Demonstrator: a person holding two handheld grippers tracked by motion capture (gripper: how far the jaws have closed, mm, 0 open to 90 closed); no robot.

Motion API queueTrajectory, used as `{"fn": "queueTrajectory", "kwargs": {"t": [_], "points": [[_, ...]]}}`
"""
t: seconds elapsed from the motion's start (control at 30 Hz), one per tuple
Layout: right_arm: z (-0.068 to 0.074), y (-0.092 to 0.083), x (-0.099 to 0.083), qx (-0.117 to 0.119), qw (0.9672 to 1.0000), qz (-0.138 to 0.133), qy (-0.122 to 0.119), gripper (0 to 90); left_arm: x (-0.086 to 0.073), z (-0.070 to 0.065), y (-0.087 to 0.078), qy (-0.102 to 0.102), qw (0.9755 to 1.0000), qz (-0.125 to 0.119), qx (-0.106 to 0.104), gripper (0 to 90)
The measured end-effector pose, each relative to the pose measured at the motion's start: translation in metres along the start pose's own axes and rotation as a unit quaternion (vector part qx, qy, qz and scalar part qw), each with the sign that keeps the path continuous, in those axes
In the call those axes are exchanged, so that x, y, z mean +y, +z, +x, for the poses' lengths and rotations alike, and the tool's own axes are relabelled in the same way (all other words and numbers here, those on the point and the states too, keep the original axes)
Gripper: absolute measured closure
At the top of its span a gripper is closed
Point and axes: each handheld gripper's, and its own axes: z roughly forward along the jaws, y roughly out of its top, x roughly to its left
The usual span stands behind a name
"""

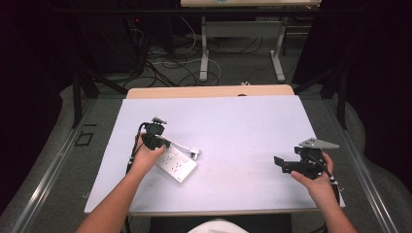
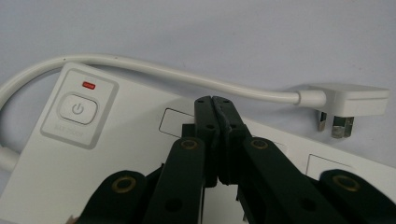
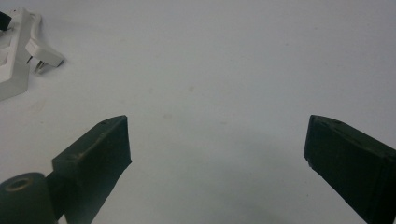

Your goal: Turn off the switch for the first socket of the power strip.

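A white power strip [image 1: 178, 165] lies left of the middle of the white table cover [image 1: 243, 126]; its cable [image 1: 180, 144] loops to a white plug [image 1: 195, 153] lying beside it. My left gripper [image 1: 166, 143] hangs just over the strip with its jaws pressed together and nothing between them. In the left gripper view the shut tips [image 2: 213, 100] point at the strip's face [image 2: 116, 154] next to a socket, right of the power button [image 2: 78, 109] and its red light [image 2: 88, 85]; the plug [image 2: 348, 100] rests beyond. My right gripper [image 1: 279, 163] stays at the right with jaws wide [image 3: 217, 140] above bare cover.
The right gripper view has the strip [image 3: 10, 56] and plug [image 3: 44, 52] far off at its top left. The table's wooden far edge [image 1: 209, 91] shows beyond the cover. Behind it are a desk frame [image 1: 204, 53] and floor cables [image 1: 165, 63].
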Motion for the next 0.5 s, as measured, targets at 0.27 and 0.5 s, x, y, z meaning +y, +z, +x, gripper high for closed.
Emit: {"fn": "queueTrajectory", "kwargs": {"t": [0.27, 0.5], "points": [[0.0005, 0.0001, 0.0001, 0.001, 1.0, 0.0, 0.0, 6.8, 0.0, -0.0005, 0.0, 0.004, 1.0, 0.001, 0.003, 89.4], [0.0004, 0.0002, -0.0001, 0.002, 1.0, 0.0, 0.0, 6.8, -0.0002, -0.0005, 0.0, 0.005, 1.0, 0.0, 0.003, 89.4]]}}
